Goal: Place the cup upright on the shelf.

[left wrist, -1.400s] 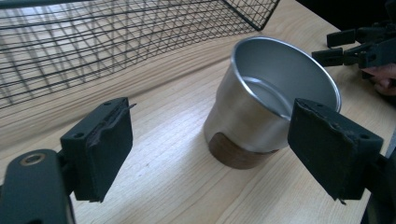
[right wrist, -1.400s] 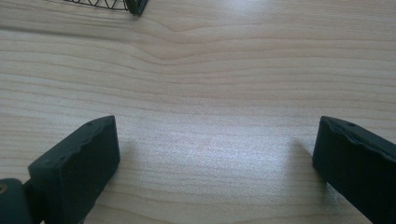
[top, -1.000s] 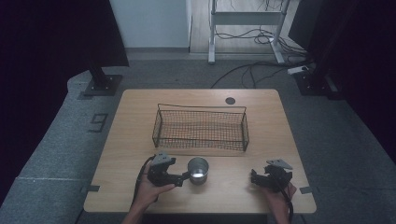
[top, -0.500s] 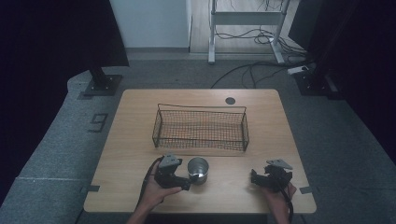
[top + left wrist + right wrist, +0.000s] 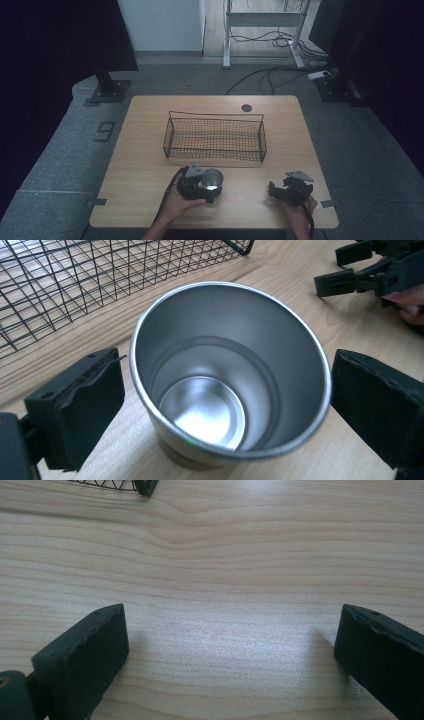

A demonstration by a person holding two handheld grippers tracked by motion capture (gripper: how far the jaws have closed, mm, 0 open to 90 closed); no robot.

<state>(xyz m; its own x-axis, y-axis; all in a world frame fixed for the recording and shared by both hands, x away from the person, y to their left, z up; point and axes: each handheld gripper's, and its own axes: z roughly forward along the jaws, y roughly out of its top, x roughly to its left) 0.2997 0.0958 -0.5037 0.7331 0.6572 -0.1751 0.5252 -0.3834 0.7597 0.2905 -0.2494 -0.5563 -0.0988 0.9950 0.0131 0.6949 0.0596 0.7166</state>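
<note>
High view: a steel cup (image 5: 213,179) stands low centre on the wooden counter (image 5: 140,165), just below an empty wire basket (image 5: 215,138). The left hand-held gripper (image 5: 200,184) reaches around the cup.

Left gripper view: its jaws flank the cup (image 5: 230,375) with gaps, not yet squeezing, apparently poised to grasp.

Right gripper view: the right hand-held gripper (image 5: 230,655), jaws wide apart, rests idle over bare wood.

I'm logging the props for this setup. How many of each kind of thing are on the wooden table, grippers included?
Shiny steel cups, upright and empty: 1
Black wire-mesh baskets, rectangular: 1
Black two-jaw hand-held grippers: 2, the left gripper with its jaws either side of the cup, the right gripper over bare wood
Total: 4
</note>
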